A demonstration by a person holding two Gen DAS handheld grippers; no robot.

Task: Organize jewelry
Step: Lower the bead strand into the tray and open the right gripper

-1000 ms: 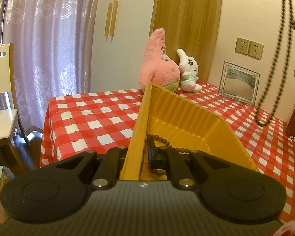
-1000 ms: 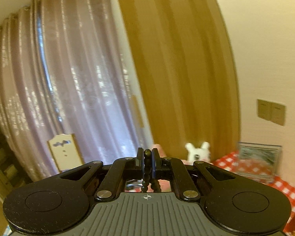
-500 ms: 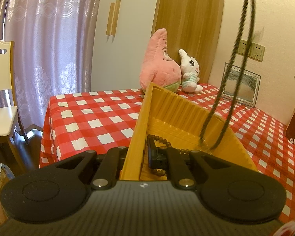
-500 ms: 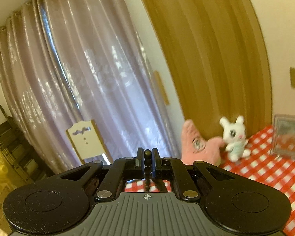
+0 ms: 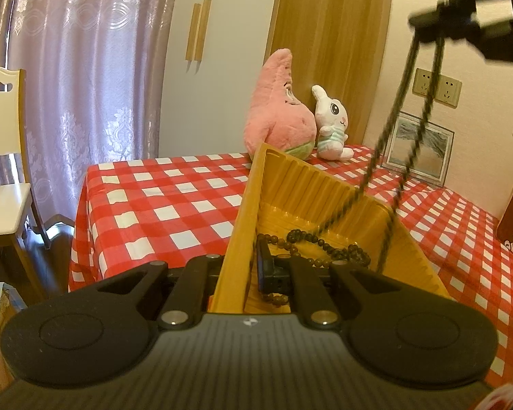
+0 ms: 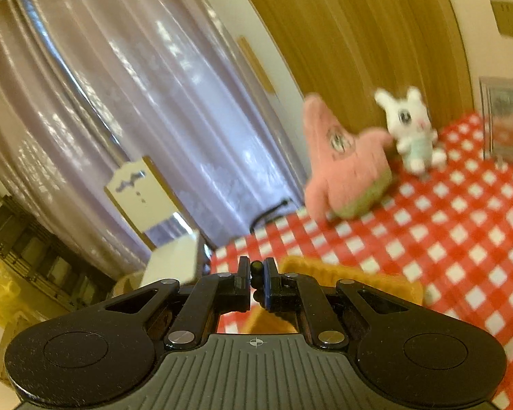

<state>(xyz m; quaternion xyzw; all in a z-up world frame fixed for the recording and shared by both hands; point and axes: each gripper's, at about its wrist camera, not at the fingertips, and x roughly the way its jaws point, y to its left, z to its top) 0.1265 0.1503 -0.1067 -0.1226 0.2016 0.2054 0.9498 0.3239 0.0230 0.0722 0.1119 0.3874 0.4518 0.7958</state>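
Two grippers in play, both clamped. Left gripper (image 5: 244, 270) sits low centre of its view, pitched slightly down, jaws closed on the near wall of the tray (image 5: 311, 184); one finger outside the wall, the other inside. Tray is yellow, ribbed, resting on the red-check table (image 5: 160, 205) and running away from the camera toward mid-frame.

Right gripper (image 5: 427, 22) shows in the upper right corner of the left view, above the tray's right side and well clear of it. In its own view the gripper (image 6: 256, 273) points down at the table with the frame rolled, tray (image 6: 359, 280) rim just beyond the fingertips. Jaws nearly closed, pinching the necklace (image 6: 255, 266) between the pads.

Necklace (image 5: 396, 126) hangs as a dark beaded double strand from that gripper down the right of the left view; lower end drops into the tray and is motion-blurred. A coil of beads (image 5: 325, 249) lies on the tray floor by the left gripper's inner finger; can't tell if it's the same strand.

Pink plush (image 5: 277, 109) and white bunny (image 5: 330, 126) sit at the table's far edge, centre frame.
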